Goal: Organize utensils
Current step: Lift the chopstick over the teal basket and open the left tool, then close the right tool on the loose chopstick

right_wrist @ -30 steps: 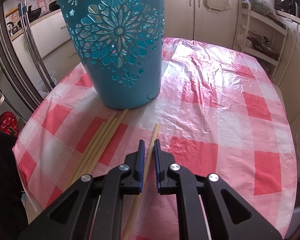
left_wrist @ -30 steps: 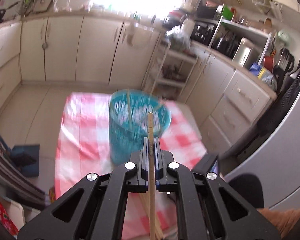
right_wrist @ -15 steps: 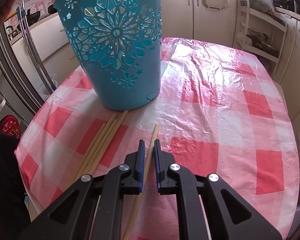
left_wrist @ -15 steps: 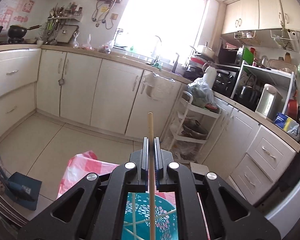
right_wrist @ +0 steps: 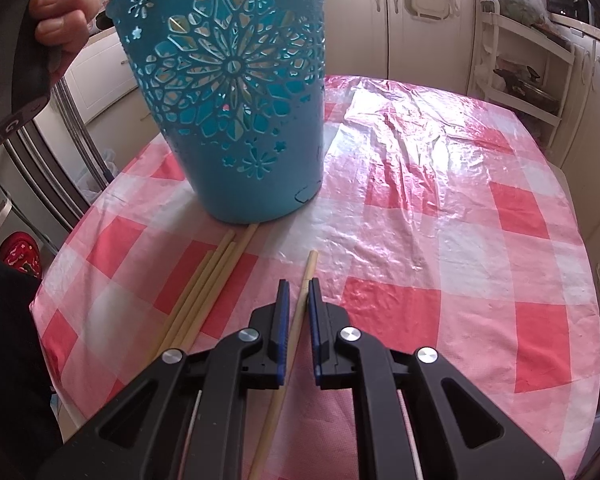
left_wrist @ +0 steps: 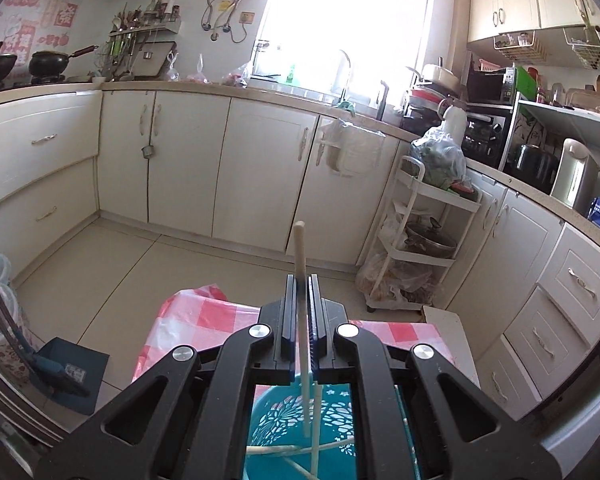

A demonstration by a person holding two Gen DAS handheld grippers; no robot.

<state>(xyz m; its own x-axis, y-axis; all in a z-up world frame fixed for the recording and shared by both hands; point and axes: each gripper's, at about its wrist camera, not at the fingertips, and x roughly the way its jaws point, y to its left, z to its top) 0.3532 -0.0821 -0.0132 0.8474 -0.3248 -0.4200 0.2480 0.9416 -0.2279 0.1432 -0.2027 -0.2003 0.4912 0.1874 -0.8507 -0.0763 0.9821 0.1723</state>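
The left gripper [left_wrist: 300,292] is clenched on a pale, round wooden chopstick [left_wrist: 302,320], its black jaws pressed tight against the stick from both sides. The stick stands nearly upright through the jaws: its blunt top pokes out above the fingertips, and its lower length runs down below them into the open mouth of a teal plastic basket with cut-out flower patterns [left_wrist: 284,432]. That basket sits directly beneath this gripper, and a few more pale chopsticks [left_wrist: 274,450] lie crossed inside it.

The right gripper [right_wrist: 298,292] points steeply down at the table with its blue-padded jaws set narrowly on either side of another pale wooden chopstick [right_wrist: 306,280]. A sliver of gap shows beside the stick, so I cannot tell whether the pads truly pinch it. This stick lies flat on the pink-and-white checked plastic tablecloth [right_wrist: 440,240], its far tip reaching just past the fingertips towards the basket [right_wrist: 228,92].

Just to the left of the right gripper, a bundle of loose wooden chopsticks [right_wrist: 204,288] lies side by side on the cloth, far ends nearly under the basket's base. Up at the left, beside the basket's rim, a person's hand [right_wrist: 62,8] grips a dark handle.
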